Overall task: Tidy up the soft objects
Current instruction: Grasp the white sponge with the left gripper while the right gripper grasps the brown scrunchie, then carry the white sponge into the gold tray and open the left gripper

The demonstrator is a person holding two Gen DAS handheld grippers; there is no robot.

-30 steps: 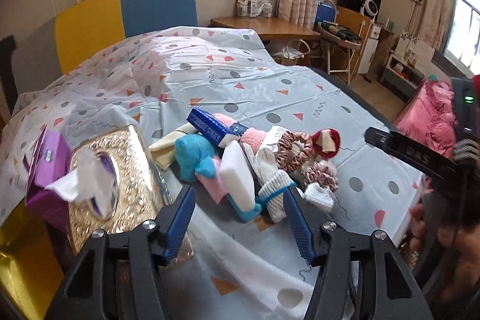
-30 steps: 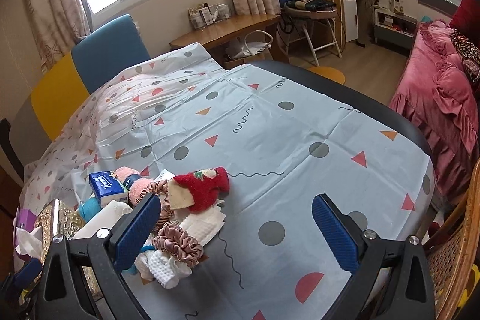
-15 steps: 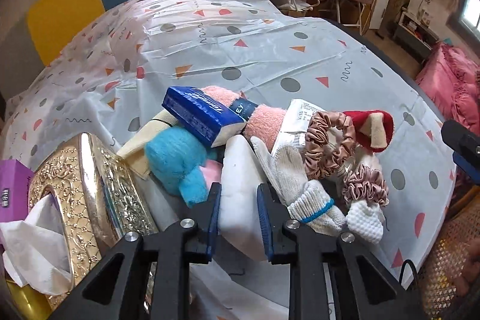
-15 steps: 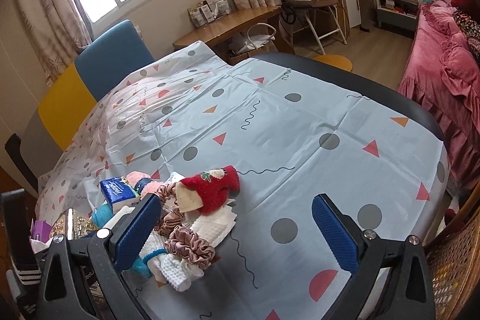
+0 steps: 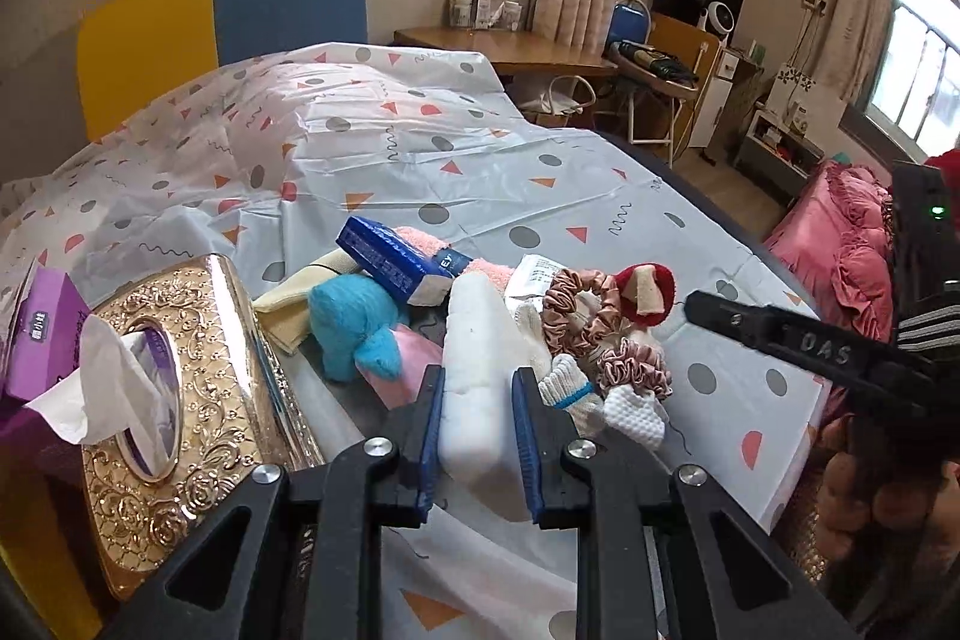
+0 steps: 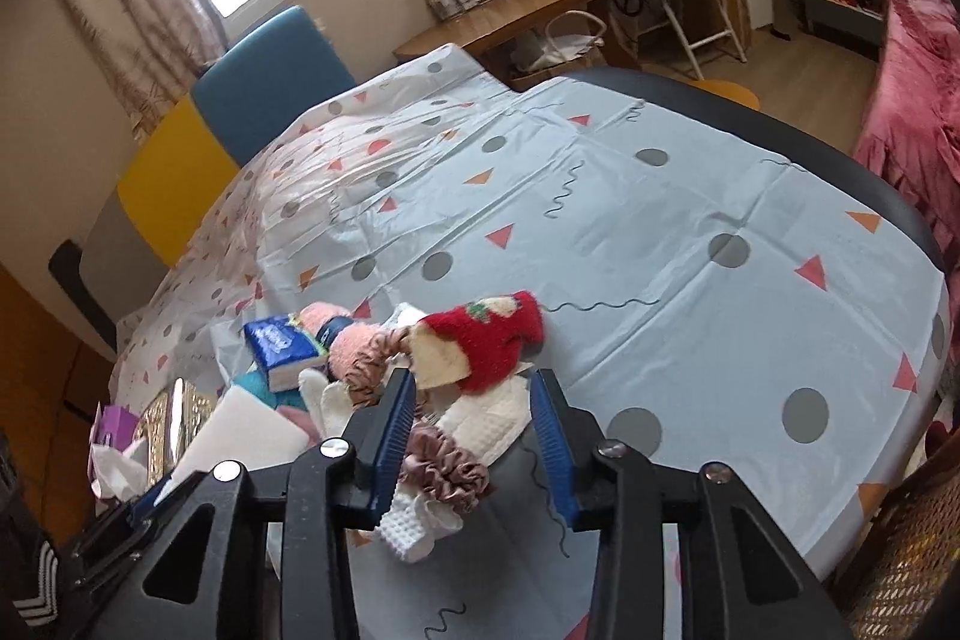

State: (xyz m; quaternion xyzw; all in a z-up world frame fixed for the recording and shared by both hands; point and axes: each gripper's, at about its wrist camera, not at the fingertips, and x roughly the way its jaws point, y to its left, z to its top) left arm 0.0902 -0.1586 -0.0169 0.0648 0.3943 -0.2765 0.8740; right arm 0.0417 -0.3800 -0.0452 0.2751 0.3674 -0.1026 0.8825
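A pile of soft things lies on the patterned tablecloth. My left gripper is shut on the near end of a white foam block, whose far end reaches into the pile. Around it lie a teal plush, a blue tissue pack, pink scrunchies, white gloves and a red sock. My right gripper hangs over the pile with its jaws closing. A white waffle cloth and a scrunchie lie below and between its pads, untouched. The red sock is just beyond.
An ornate gold tissue box stands left of the pile, with a purple tissue pack beside it. The table's dark edge curves round the right side. Blue and yellow chair backs stand at the far side.
My left gripper's jaws came together on the white foam block. My right gripper tipped down toward the pile and its jaws narrowed a great deal.
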